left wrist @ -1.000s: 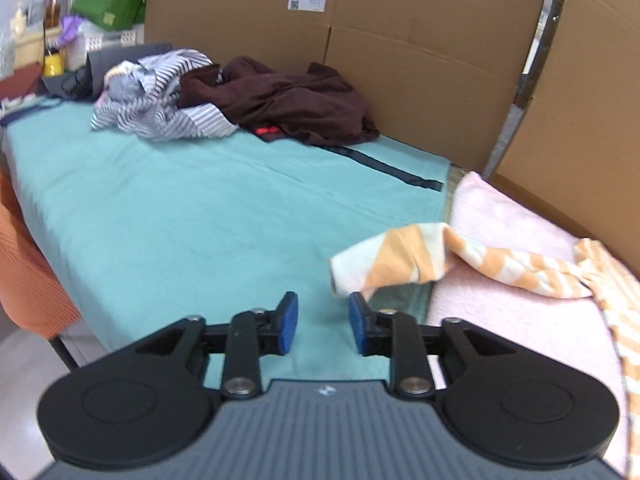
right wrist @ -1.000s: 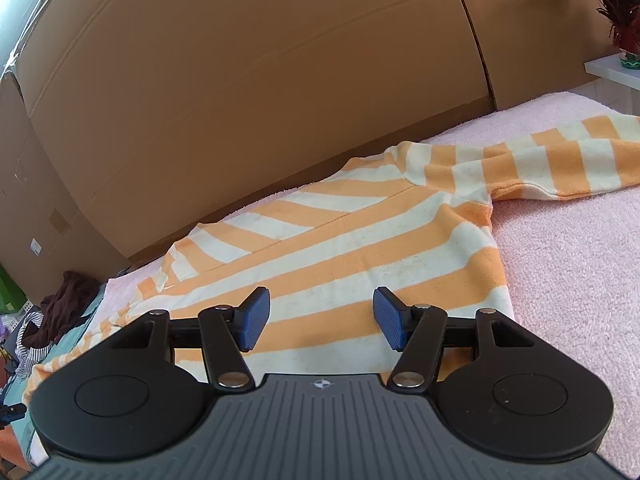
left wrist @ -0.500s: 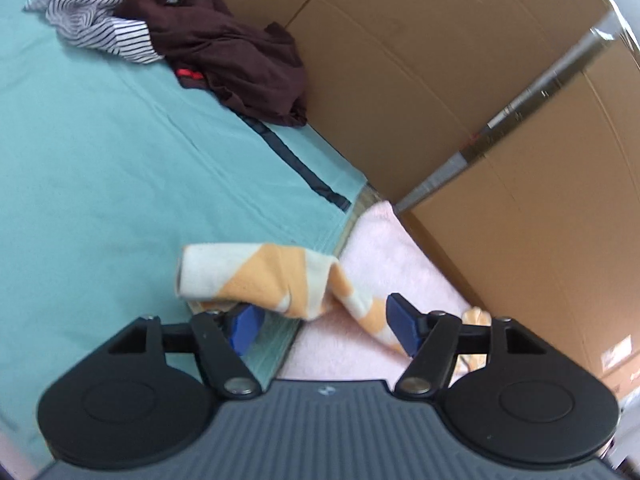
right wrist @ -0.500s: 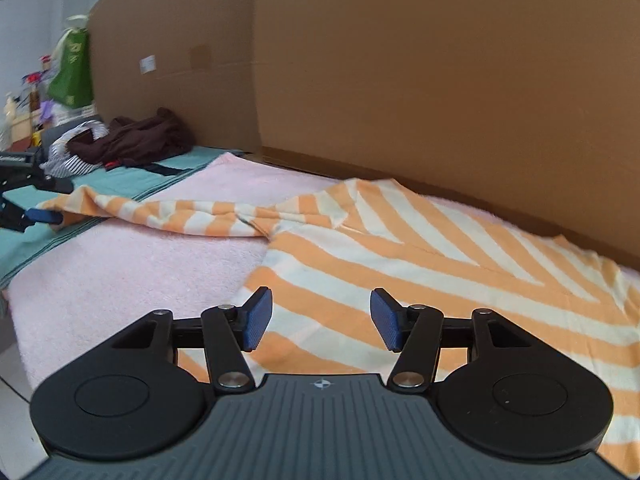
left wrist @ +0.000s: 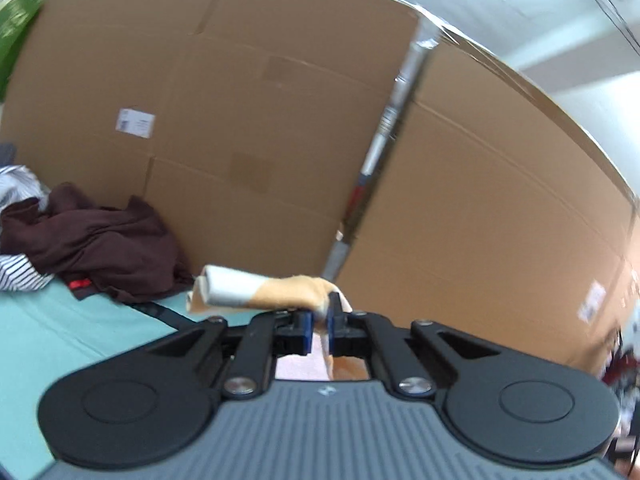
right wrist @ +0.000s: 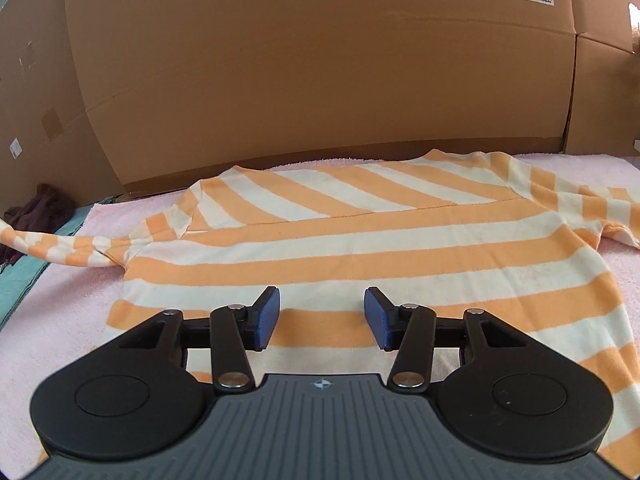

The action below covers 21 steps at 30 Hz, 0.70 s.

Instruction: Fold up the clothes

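Observation:
An orange-and-white striped sweater (right wrist: 360,248) lies flat on a pink towel (right wrist: 52,320), body spread wide, one sleeve stretched off to the left. My left gripper (left wrist: 319,330) is shut on that sleeve's cuff end (left wrist: 256,288) and holds it lifted above the towel. My right gripper (right wrist: 322,318) is open and empty, hovering low over the sweater's lower body near its hem.
Cardboard walls (right wrist: 320,72) close off the back. A teal cloth (left wrist: 60,344) covers the table left of the towel. A dark brown garment (left wrist: 92,248) and a striped shirt (left wrist: 16,276) are piled at the far left against the cardboard.
My left gripper closed on the sleeve cuff and lifted it, tilting upward. My right gripper swung round to face the sweater's body squarely and stayed open.

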Motion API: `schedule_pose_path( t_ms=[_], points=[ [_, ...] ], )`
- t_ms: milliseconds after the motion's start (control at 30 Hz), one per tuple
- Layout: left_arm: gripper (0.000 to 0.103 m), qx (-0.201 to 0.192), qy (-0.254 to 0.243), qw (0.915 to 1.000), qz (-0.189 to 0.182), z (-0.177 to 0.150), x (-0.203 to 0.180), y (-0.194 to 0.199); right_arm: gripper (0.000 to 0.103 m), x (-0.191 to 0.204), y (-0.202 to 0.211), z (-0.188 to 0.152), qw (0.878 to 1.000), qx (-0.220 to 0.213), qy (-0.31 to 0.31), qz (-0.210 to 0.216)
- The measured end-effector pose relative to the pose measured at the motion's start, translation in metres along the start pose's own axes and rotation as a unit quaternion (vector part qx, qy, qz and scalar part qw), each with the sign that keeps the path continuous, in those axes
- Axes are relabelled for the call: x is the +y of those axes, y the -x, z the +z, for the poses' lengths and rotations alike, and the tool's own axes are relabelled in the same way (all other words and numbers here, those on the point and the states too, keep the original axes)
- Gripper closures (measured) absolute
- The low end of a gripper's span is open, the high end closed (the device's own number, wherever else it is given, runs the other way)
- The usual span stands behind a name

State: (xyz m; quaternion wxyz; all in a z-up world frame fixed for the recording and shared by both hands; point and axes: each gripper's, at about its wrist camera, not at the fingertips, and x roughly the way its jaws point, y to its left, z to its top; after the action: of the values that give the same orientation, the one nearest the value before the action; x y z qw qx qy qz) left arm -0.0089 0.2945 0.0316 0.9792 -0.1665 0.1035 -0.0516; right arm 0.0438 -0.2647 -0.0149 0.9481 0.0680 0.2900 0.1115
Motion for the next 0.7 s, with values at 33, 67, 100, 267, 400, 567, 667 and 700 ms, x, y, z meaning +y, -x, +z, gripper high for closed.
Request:
schedule_pose_path(
  t_ms=[33, 67, 100, 267, 400, 567, 667, 700],
  points=[
    [0.09, 0.018, -0.01, 0.9997, 0.01, -0.006, 0.001, -0.003, 0.052, -0.001, 0.0, 0.0, 1.0, 0.0, -0.001, 0.0],
    [0.085, 0.038, -0.016, 0.9988, 0.027, -0.013, 0.004, -0.007, 0.052, -0.002, 0.001, 0.001, 1.0, -0.001, -0.003, 0.001],
    [0.085, 0.056, -0.021, 0.9972, 0.044, -0.019, 0.007, -0.01, 0.052, -0.003, 0.001, 0.001, 1.0, -0.001, -0.006, 0.003],
    [0.058, 0.101, 0.012, 0.992, 0.075, -0.043, 0.034, 0.005, 0.052, -0.008, 0.002, 0.002, 1.0, -0.003, -0.02, 0.012],
    [0.028, 0.103, 0.032, 0.9911, 0.078, -0.054, 0.048, 0.023, 0.05, -0.011, 0.002, 0.003, 0.999, -0.003, -0.027, 0.019],
    [0.024, 0.12, 0.112, 0.9745, 0.153, -0.047, 0.084, 0.001, 0.047, -0.012, 0.0, 0.004, 0.999, -0.002, -0.031, 0.025],
    [0.023, 0.158, 0.133, 0.9575, 0.201, -0.048, 0.108, -0.027, 0.047, -0.013, -0.001, 0.004, 0.999, -0.003, -0.036, 0.028],
    [0.023, 0.16, 0.124, 0.9581, 0.203, -0.046, 0.108, -0.033, 0.047, -0.014, -0.001, 0.003, 0.999, -0.004, -0.039, 0.03]
  ],
)
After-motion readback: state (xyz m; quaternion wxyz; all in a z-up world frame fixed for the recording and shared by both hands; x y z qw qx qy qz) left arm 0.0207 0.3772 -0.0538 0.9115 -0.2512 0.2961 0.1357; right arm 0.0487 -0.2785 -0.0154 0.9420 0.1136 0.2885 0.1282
